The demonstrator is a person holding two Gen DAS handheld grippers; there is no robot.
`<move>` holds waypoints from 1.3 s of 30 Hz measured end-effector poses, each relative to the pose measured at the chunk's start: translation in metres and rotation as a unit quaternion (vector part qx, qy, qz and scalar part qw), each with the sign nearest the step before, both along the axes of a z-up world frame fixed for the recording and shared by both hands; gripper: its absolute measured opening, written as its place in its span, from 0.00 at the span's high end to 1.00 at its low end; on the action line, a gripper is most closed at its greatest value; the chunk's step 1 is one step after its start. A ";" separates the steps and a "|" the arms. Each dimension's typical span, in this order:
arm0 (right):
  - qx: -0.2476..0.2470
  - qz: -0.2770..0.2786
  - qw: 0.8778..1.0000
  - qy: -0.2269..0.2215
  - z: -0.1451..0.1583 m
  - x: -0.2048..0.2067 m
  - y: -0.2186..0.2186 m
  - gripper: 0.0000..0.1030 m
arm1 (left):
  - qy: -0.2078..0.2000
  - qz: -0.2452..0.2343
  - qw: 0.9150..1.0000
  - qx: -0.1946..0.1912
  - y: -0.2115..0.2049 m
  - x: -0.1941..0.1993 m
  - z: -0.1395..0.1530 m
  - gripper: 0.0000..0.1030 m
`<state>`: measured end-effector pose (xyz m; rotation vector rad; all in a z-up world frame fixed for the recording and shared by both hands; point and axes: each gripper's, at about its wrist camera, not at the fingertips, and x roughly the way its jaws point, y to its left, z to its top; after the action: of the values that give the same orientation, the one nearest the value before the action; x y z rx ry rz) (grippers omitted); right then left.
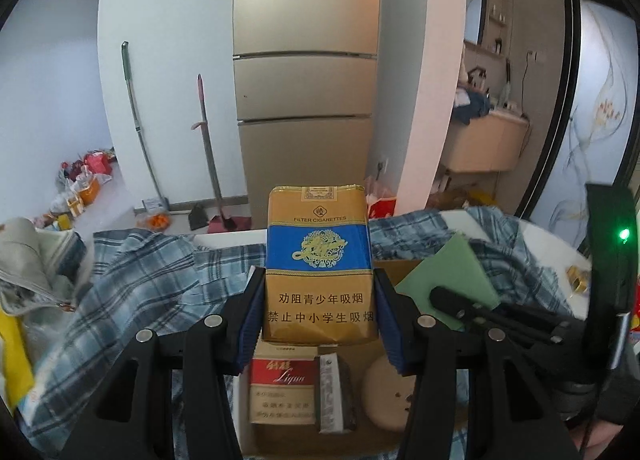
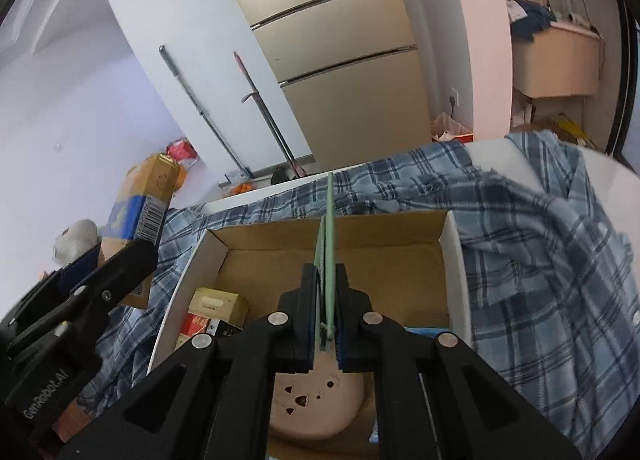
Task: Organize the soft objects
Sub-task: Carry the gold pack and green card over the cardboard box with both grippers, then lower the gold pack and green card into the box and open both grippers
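Note:
My left gripper (image 1: pixel 318 300) is shut on a gold and blue cigarette pack (image 1: pixel 318 244), held upright between the blue pads. It hangs over an open cardboard box (image 2: pixel 400 232). In the right wrist view the same pack (image 2: pixel 148 188) shows at the left in the left gripper (image 2: pixel 108 260). My right gripper (image 2: pixel 325 284) is shut on a thin green sheet (image 2: pixel 329 220), seen edge-on above the box. From the left wrist view the green sheet (image 1: pixel 448 272) appears flat. Inside the box lie a red and white pack (image 1: pixel 280 388), a gold pack (image 2: pixel 218 304) and a round beige piece (image 2: pixel 316 408).
A blue plaid shirt (image 2: pixel 540 260) is draped around the box on a white table (image 2: pixel 600 168). A grey pouch (image 1: pixel 32 260) lies at the left. Beyond the table stand a fridge (image 1: pixel 306 80) and long-handled tools (image 1: pixel 208 148) against the wall, with clutter (image 1: pixel 80 188) on the floor.

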<state>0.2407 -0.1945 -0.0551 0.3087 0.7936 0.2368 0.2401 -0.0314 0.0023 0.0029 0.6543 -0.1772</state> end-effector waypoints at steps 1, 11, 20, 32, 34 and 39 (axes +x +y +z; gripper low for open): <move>0.008 0.000 1.000 0.000 -0.003 0.001 0.000 0.93 | 0.001 0.000 1.000 0.003 0.000 0.000 -0.002 0.48; 0.067 -0.017 0.997 -0.029 0.000 0.004 -0.013 0.93 | 0.015 0.007 1.000 -0.008 0.005 0.011 -0.015 0.48; -0.028 -0.009 0.999 0.013 -0.015 0.013 0.004 0.93 | 0.032 -0.006 0.999 -0.008 0.000 0.012 -0.022 0.48; -0.026 0.004 0.998 0.058 -0.024 0.018 -0.006 0.59 | 0.027 0.000 1.000 0.002 -0.001 0.012 -0.021 0.31; -0.022 0.010 0.998 0.059 -0.024 0.017 -0.005 0.59 | 0.025 0.000 1.000 0.003 0.000 0.012 -0.020 0.31; -0.017 0.030 0.997 0.070 -0.023 0.016 -0.001 0.48 | 0.009 0.007 1.000 0.001 0.004 0.009 -0.013 0.20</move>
<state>0.2564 -0.1958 -0.0781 0.2719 0.9450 0.2607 0.2488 -0.0278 -0.0103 -0.0018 0.6732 -0.1641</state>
